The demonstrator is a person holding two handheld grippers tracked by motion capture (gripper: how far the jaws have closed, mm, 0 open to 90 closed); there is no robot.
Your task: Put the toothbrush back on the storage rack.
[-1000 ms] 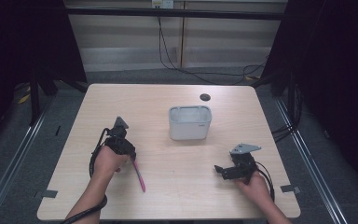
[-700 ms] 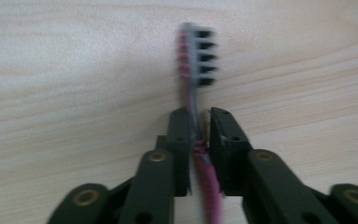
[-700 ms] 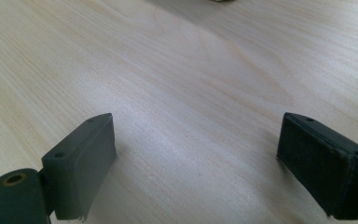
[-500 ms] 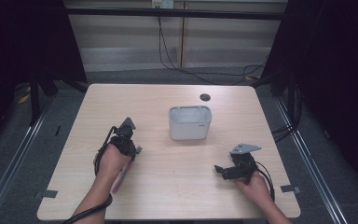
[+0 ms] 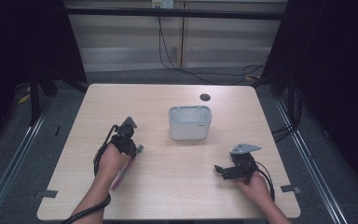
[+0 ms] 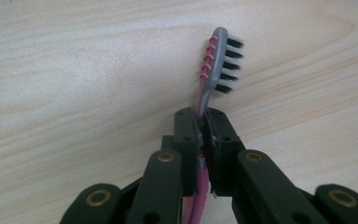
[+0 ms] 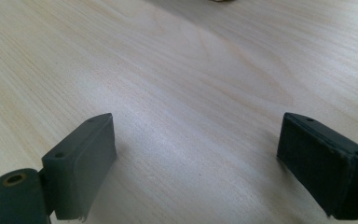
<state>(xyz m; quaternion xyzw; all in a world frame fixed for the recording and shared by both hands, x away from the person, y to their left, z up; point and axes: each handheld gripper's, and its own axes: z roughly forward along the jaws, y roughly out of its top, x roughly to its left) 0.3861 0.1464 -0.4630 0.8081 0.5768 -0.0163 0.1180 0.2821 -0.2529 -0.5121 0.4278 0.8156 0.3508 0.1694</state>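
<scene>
The left tongs (image 5: 139,148) are pinching a toothbrush (image 6: 213,65) by its neck. In the left gripper view the two black jaws press against the grey and pink stem, and the head sticks out just past the tips, with its dark and white bristles turned to one side and small pink nubs along the back. From above, the pink handle (image 5: 122,171) runs back from the tongs under the person's left hand (image 5: 108,161) and lies low over the pale wooden counter (image 5: 177,191); I cannot tell whether it touches the wood.

The right tongs (image 5: 219,170) are spread wide. In the right gripper view the two jaws stand far apart with bare wood between them, and they sit low over the counter, pointing across toward the left tongs. The right hand (image 5: 255,185) grips the body behind them.

A white tub (image 5: 189,122) stands ahead of both tongs, roughly midway between them and well apart from each. Beyond it, near the far edge, is a small dark round spot (image 5: 205,97).
</scene>
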